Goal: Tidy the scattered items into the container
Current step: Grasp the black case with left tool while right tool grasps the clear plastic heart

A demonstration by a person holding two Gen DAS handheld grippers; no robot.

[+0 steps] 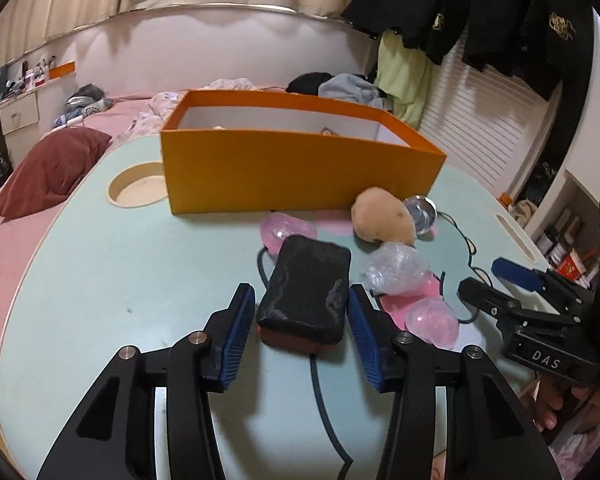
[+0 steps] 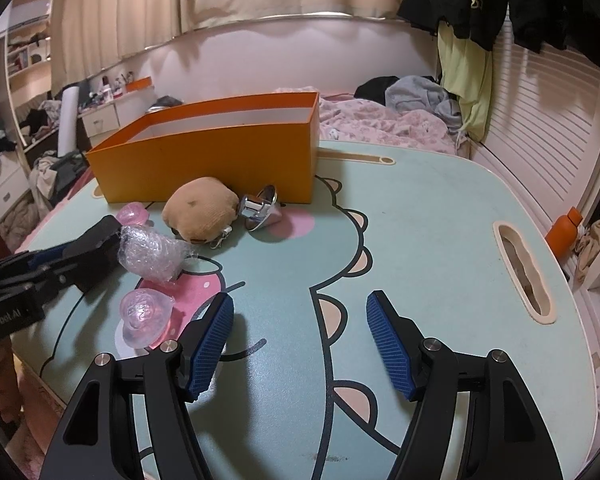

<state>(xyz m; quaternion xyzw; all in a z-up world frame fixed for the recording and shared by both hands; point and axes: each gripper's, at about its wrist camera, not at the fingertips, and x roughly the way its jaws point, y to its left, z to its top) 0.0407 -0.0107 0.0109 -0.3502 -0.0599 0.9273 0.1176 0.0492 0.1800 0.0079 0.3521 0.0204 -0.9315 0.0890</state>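
A black block with a red base (image 1: pixel 304 296) lies on the pale green table (image 1: pixel 100 280), between the blue pads of my left gripper (image 1: pixel 300 288). The right pad meets its side and a sliver of table shows at the left pad. Beyond it stands the orange box (image 1: pixel 300 172), open at the top. A brown plush (image 1: pixel 382 216), a bubble-wrap bundle (image 1: pixel 394 266), two pink clear pieces (image 1: pixel 432 320) (image 1: pixel 284 230) and a shiny chrome piece (image 2: pixel 260 206) lie scattered before the box. My right gripper (image 2: pixel 300 296) hovers open over bare table, with nothing between its fingers.
The table has a round cup hole (image 1: pixel 136 190) left of the box and a slot handle (image 2: pixel 524 272) at the right edge. It sits on a pink bed with a dark red pillow (image 1: pixel 52 168). An orange bottle (image 2: pixel 562 232) stands past the right edge.
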